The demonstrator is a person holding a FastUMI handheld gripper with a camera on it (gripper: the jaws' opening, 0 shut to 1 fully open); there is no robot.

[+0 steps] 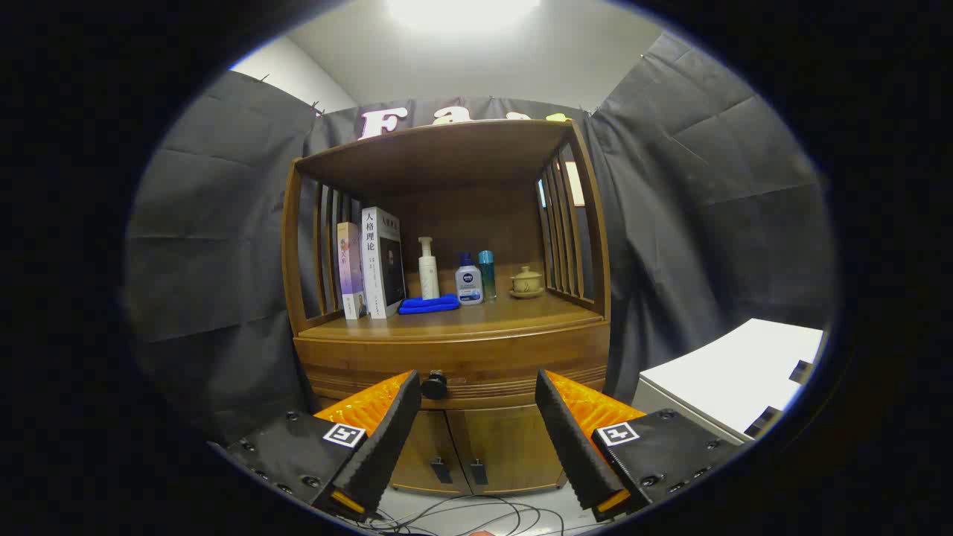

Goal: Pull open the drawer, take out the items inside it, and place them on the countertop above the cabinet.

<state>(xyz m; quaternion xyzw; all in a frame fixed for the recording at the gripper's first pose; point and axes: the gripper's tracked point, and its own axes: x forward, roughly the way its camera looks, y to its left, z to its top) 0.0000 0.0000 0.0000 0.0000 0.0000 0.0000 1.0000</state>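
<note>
My claw (pixel 476 387) is wide open and empty; the closed drawer (pixel 454 361) and its knob (pixel 434 385) lie just ahead, near my left finger.

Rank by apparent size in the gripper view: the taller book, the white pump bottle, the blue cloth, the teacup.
1. taller book
2. white pump bottle and blue cloth: too alike to rank
3. teacup

The gripper fingers are open, short of the drawer knob.

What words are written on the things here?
"人格理论": on the spine of the tall white book.
Thin pink book: writing too small to read.
Blue-and-white bottle: label too blurred.
Open tool: square code tags, no words; round black drawer knob sits between its fingers.
</note>
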